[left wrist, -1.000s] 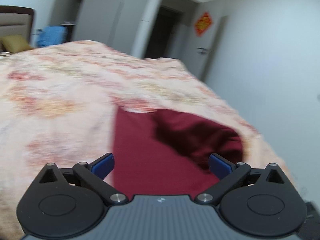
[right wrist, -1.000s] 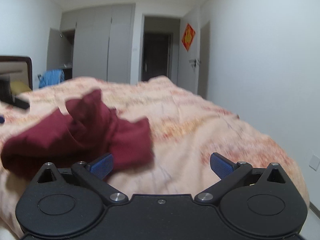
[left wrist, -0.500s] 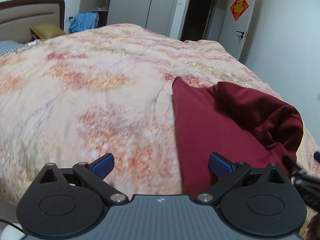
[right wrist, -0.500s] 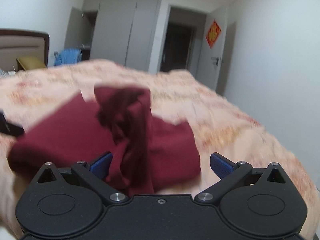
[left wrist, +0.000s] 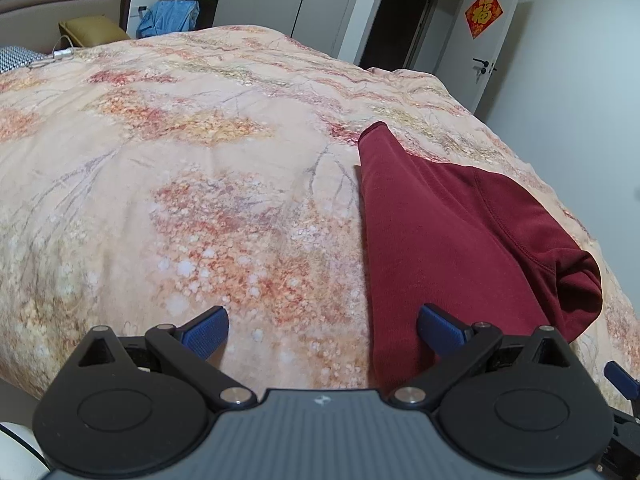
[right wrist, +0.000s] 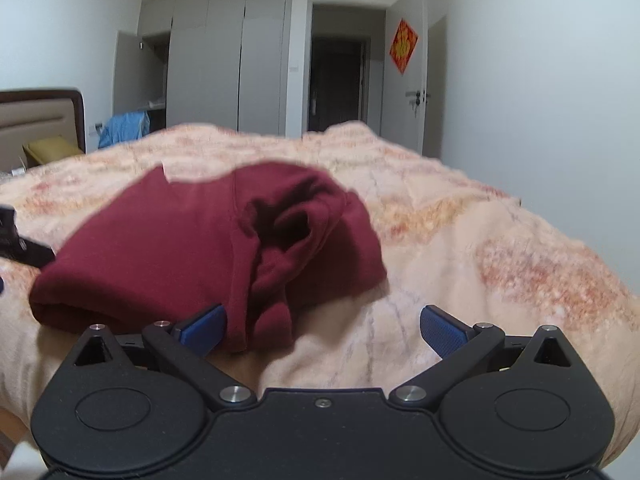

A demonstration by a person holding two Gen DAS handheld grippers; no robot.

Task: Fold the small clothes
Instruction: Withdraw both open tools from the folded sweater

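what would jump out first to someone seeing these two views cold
The dark red garment stands out, lying half folded and bunched on the peach floral bedspread near the bed's right edge. Both the left gripper and the right gripper hang open over the bed, holding nothing. Behind, a red paper decoration marks the white door.
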